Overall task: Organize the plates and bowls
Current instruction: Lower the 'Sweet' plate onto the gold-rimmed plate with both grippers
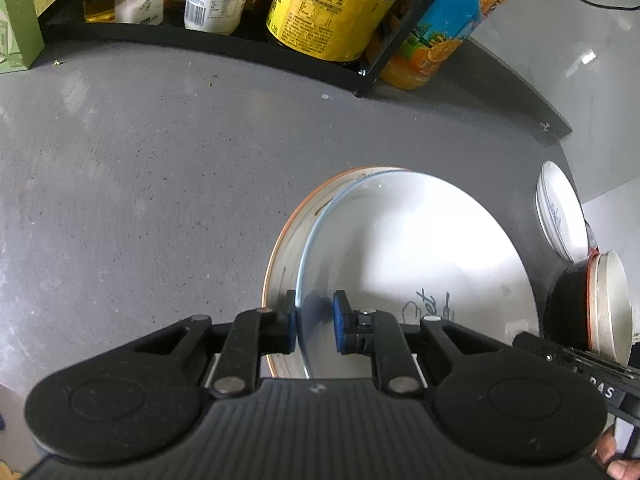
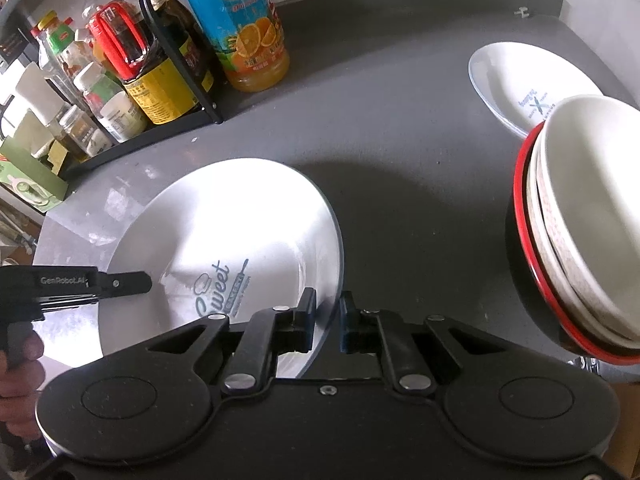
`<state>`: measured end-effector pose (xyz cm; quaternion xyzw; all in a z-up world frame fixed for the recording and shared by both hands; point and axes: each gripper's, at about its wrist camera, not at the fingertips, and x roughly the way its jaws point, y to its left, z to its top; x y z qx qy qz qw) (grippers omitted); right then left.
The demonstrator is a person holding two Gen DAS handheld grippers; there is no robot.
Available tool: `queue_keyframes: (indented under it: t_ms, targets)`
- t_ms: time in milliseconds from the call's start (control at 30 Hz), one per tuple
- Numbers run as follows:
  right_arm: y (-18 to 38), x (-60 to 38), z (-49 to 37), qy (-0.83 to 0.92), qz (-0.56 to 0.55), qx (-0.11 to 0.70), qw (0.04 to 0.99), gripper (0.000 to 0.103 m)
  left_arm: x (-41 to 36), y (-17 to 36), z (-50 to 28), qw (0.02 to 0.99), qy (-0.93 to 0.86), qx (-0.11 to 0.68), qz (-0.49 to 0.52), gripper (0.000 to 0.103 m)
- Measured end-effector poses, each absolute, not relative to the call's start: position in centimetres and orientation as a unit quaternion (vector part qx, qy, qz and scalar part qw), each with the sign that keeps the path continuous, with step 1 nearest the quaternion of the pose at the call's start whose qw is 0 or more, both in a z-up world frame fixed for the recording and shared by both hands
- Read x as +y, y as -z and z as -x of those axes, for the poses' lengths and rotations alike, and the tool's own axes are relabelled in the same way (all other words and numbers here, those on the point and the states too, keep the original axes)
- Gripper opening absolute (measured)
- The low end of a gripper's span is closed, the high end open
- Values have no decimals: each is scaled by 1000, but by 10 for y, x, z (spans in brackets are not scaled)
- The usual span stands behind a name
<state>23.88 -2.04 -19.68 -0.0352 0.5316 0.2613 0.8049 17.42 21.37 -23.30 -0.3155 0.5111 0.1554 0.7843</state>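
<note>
Glass plate (image 1: 400, 240) rim between both tongs' open jaws.

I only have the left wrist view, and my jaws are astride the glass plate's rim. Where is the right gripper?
Observer: The right gripper straddles the right-hand edge of the glass plate. Its jaws are open, with the rim between them.
Operator: I see the bowl stack side-on. What's in it?
Observer: In the bowl stack, a black bowl with a red rim holds white bowls nested inside. The top one looks empty.
Operator: Is the stack touching the glass plate?
Observer: No. Bare grey countertop separates them, and the stack sits to the right of the right gripper.
</note>
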Motion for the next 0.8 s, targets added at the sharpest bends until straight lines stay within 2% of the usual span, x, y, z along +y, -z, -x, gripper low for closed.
queue_keyframes:
  t_ms: [267, 467, 633, 800]
  targets:
    - [199, -24, -240, -257, 20, 535, 805, 9, 230, 236, -168, 757, -151, 515, 373, 17]
    - [195, -25, -242, -251, 15, 529, 810, 8, 231, 230, -168, 751, -153, 524, 370, 17]
    - [198, -21, -242, -249, 17, 532, 809, 9, 227, 209, -168, 773, -160, 518, 330, 27]
    - [206, -16, -241, -248, 17, 537, 806, 10, 229, 200, -164, 778, -172, 514, 317, 29]
